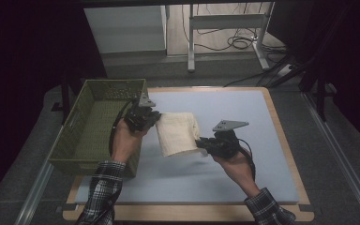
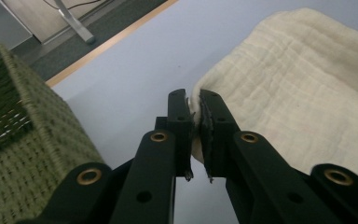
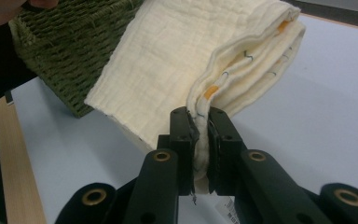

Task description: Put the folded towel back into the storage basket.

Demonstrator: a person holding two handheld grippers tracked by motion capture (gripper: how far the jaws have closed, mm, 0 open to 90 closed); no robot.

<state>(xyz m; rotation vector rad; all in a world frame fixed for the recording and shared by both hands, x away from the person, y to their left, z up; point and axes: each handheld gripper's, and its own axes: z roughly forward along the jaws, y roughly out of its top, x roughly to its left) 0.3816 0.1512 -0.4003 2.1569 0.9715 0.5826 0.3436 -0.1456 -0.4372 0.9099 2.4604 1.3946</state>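
Note:
A folded cream cloth point(image 1: 178, 133) hangs between my two grippers above the pale blue mat point(image 1: 243, 108). My left gripper point(image 1: 155, 119) is shut on its upper left corner, right beside the green woven basket point(image 1: 72, 145). In the left gripper view my left gripper point(image 2: 195, 100) pinches the edge of the cream cloth point(image 2: 298, 88). My right gripper point(image 1: 199, 143) is shut on the lower right corner. Seen from the right gripper view, the right gripper point(image 3: 198, 114) clamps the layered edge of the cream cloth point(image 3: 182, 56), which has small orange and blue marks in its folds.
The green basket point(image 2: 23, 154) stands on the left part of the table, its near wall against my left hand. The green basket point(image 3: 79, 42) sits behind the cloth in the right gripper view. A wooden table edge point(image 1: 286, 140) frames the mat. Table legs and cables point(image 1: 234, 42) lie beyond.

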